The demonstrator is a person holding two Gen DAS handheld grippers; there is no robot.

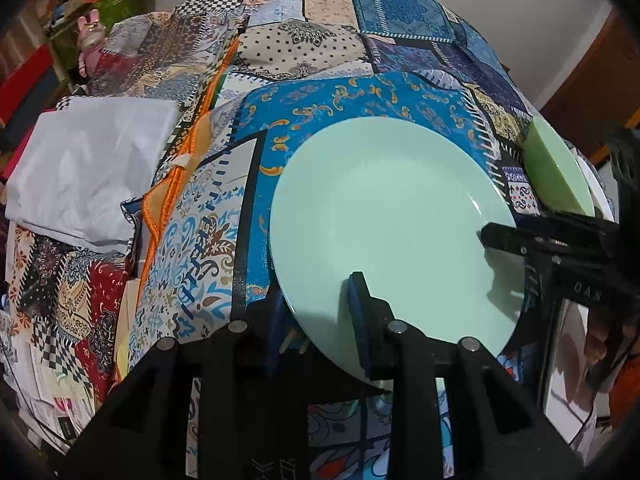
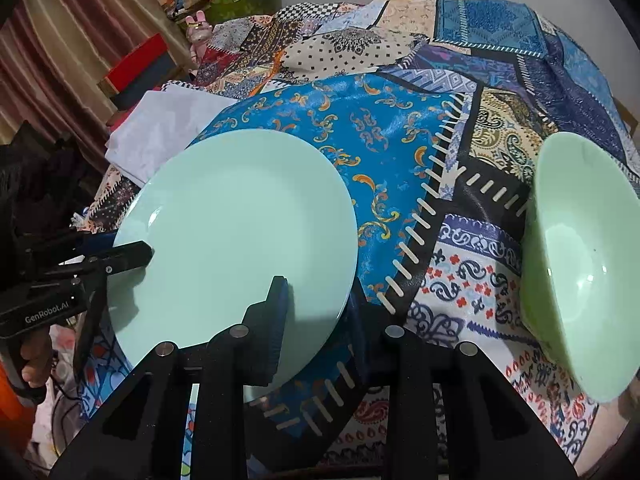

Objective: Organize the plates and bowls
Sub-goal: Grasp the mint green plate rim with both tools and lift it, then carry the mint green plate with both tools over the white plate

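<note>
one pale mint plate (image 1: 384,216) (glossy), both claws gripping

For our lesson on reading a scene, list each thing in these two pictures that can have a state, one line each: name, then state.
plate: empty, gripped at its rim from two sides.
left tool: shut on the plate's near-left rim.
right tool: shut on the plate's near-right rim.
bowl: empty, mouth up, standing apart to the plate's right.
white cloth: folded, lying left of the plate.
patchwork tablecloth: spread out, wrinkled.
</note>
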